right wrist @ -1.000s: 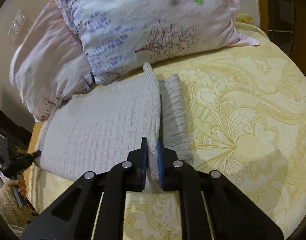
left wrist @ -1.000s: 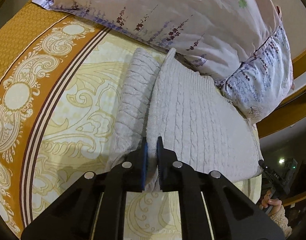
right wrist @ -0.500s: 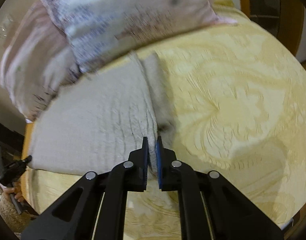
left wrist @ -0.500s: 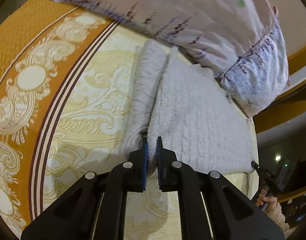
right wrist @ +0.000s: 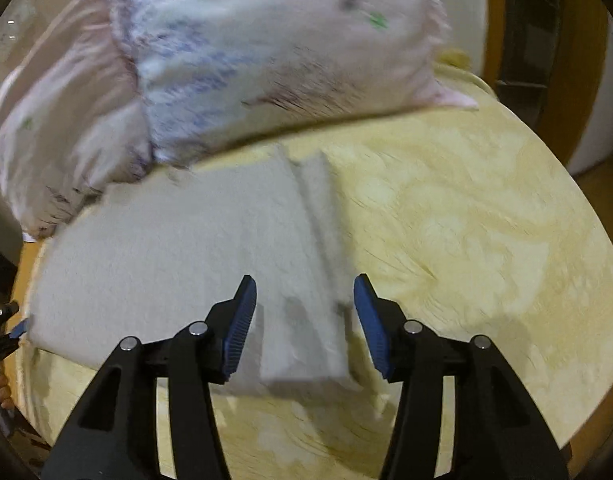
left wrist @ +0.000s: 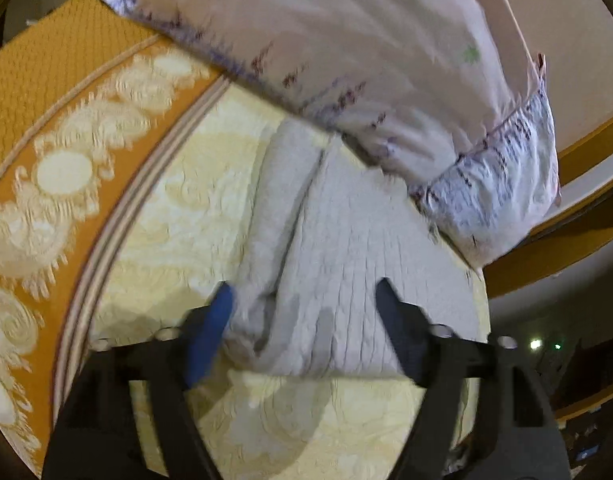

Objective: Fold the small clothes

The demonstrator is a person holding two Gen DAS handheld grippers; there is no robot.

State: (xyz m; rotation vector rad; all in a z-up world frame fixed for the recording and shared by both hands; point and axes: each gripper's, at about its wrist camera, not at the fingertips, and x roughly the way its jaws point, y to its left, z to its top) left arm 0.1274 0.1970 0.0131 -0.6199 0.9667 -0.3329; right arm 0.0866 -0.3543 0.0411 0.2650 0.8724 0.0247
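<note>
Left wrist: ribbed grey knit sweater (left wrist: pixel 346 264), folded, on bed (left wrist: pixel 178 216) | left hand-held gripper (left wrist: pixel 302 300) just released, straddling hem | right hand-held gripper (right wrist: pixel 304 300) likewise.

A bed (right wrist: pixel 486 220) is covered with a yellow patterned bedspread, bordered in orange (left wrist: pixel 46 92). Floral pillows (left wrist: pixel 346 60) are piled at its head. Wooden furniture (right wrist: pixel 578 80) is seen beyond.

Sweater (left wrist: pixel 346 264): lies folded on the bedspread (left wrist: pixel 178 216), a narrow folded strip along one side.
Pillows (left wrist: pixel 366 60): behind the sweater, their lower edge against its far end.
Left gripper (left wrist: pixel 302 300): over the sweater's near edge.
Right gripper (right wrist: pixel 304 304): over the opposite near corner.
</note>
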